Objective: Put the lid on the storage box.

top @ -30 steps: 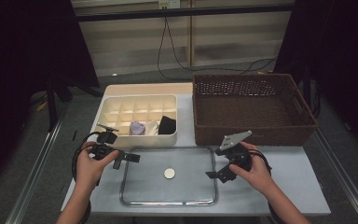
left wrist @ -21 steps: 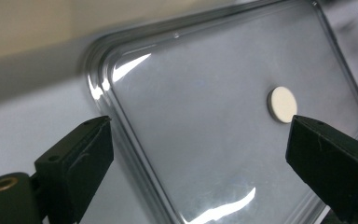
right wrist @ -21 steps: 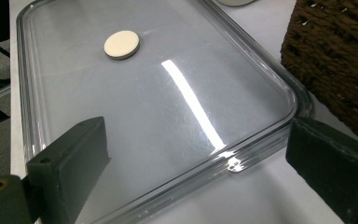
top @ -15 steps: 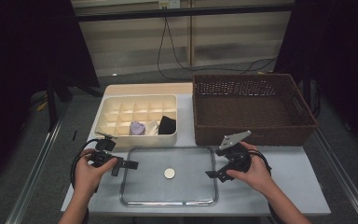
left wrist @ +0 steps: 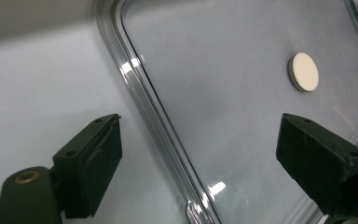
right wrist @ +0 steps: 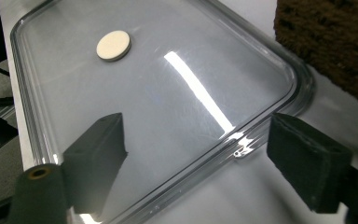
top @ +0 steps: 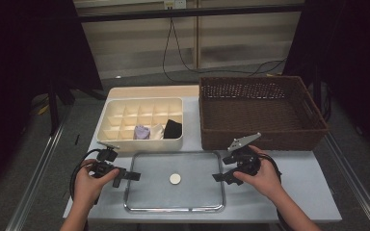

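A clear glass tray with a small white disc at its middle lies flat on the table's front. My left gripper is at its left edge and my right gripper at its right edge. In the left gripper view the open gripper straddles the tray's rim, the disc beyond. In the right gripper view the open gripper straddles the opposite rim, the disc farther off. Both pairs of jaws have just been closing around the rim; the pads stand apart from it.
Behind the tray at the left stands a cream compartment box with a purple item and a black one in its front cells. A brown wicker basket stands at the back right, close to my right gripper.
My left hand has come down and toward the table's front, bringing its gripper to the tray's left rim. The right hand has kept its place.
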Motion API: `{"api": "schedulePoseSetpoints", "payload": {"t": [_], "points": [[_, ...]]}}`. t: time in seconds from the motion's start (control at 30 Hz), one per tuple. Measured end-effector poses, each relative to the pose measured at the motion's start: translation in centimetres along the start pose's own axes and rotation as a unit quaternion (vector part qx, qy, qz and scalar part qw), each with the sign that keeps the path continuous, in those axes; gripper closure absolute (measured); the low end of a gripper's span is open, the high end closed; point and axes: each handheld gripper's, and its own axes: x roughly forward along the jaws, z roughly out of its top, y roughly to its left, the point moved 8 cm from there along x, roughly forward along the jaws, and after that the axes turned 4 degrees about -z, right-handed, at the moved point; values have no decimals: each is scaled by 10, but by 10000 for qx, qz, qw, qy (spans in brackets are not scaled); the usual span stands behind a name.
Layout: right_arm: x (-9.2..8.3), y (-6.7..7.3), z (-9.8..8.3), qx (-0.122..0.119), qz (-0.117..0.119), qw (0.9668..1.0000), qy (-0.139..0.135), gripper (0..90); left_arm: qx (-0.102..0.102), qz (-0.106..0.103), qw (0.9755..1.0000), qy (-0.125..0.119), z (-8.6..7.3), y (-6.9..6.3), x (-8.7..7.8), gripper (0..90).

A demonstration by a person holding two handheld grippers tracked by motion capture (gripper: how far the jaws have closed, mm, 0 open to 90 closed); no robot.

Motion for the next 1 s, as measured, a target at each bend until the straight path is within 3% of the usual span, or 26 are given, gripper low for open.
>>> {"api": "schedulePoseSetpoints", "payload": {"t": [0.07, 0.13, 0.17, 0.23, 0.37, 0.5, 0.67, 0.73, 0.77, 0.87, 0.93, 0.97, 1.0], "points": [[2, 0, -3, 81, -14, 9999, 116, 220, 31, -7, 10000, -17, -1, 0, 0, 156], [3, 2, -5, 117, 18, 9997, 198, 243, -118, -66, 9999, -92, -1, -3, 1, 171], [3, 3, -6, 133, 31, 9996, 252, 243, -20, -50, 10000, 2, -2, -2, 0, 185], [3, 4, -7, 265, 48, 9993, 278, 249, -22, 16, 10000, -68, -2, -3, 1, 193], [0, 5, -16, 532, 40, 9974, 480, 279, 23, -15, 10000, 23, -3, -1, 0, 202], [-2, 6, -21, 814, 80, 9951, 556, 312, -108, 31, 9999, -68, -2, -4, 2, 205], [1, 10, -25, 1058, 135, 9918, 704, 355, -80, 119, 9999, 75, -2, -3, 2, 206], [1, 10, -25, 1126, 101, 9912, 686, 379, -200, 123, 9997, -4, -1, -3, 3, 206], [2, 10, -24, 1191, 99, 9905, 684, 380, -124, 116, 9998, 105, -2, -1, 1, 207], [1, 10, -25, 1424, 89, 9868, 768, 436, -187, 107, 9997, 110, -2, -1, 1, 209], [1, 10, -25, 1542, 84, 9853, 730, 449, -262, 173, 9995, -29, 0, -4, 4, 209], [1, 11, -26, 1610, 74, 9840, 758, 466, -67, 194, 9997, 162, -2, -1, 2, 209], [1, 10, -26, 1670, 53, 9832, 733, 476, -84, 169, 9997, 170, -2, -2, 2, 209]]}}
